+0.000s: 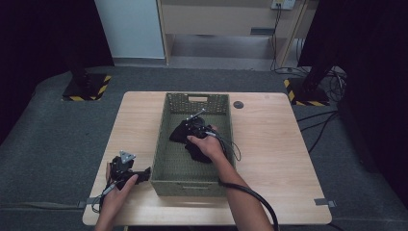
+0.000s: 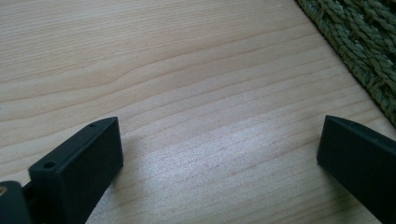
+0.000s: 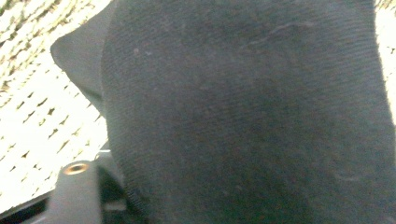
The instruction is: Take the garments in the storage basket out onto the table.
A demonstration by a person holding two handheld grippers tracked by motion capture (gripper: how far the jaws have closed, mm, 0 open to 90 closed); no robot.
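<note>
A black cloth (image 1: 179,133) lies bunched inside a green woven basket (image 1: 192,185) at the middle of the wooden table (image 1: 269,144). My right gripper (image 1: 195,126) reaches down into the basket and is shut on the cloth. In the right gripper view the cloth (image 3: 243,112) bulges over the jaws, leaving one finger (image 3: 74,191) showing at the lower left. My left gripper (image 1: 144,172) rests on the table just left of the basket's front corner. Its jaws (image 2: 219,149) stand open over bare wood, with the basket wall (image 2: 364,51) at the upper right.
A small dark round disc (image 1: 238,104) sits on the table behind the basket's right corner. Two stands with yellow-black striped bases (image 1: 86,89) (image 1: 308,91) flank the table's far side. Cables (image 1: 322,125) trail over the floor at the right.
</note>
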